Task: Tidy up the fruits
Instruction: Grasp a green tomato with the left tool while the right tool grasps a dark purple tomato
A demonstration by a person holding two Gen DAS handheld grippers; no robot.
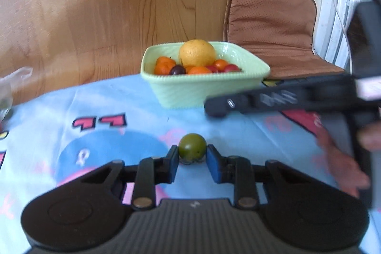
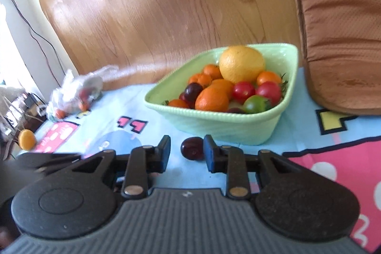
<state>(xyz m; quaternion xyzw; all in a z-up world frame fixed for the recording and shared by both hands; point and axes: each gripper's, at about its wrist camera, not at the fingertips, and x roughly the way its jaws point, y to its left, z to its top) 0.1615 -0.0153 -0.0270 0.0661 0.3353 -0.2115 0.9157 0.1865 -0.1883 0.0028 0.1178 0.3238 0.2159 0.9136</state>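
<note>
Before the green bowl (image 1: 204, 87) we list: left gripper (image 1: 192, 156) pinching a green tomato (image 1: 192, 145); right gripper (image 2: 187, 151) spread around a dark plum (image 2: 192, 148), gap at its left pad.

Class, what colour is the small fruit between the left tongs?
Green fruit; clearest in the left wrist view.

surface: blue patterned cloth (image 2: 133, 97) | on it: green bowl (image 2: 221, 127); dark plum (image 2: 191, 148); green tomato (image 1: 192, 145)
</note>
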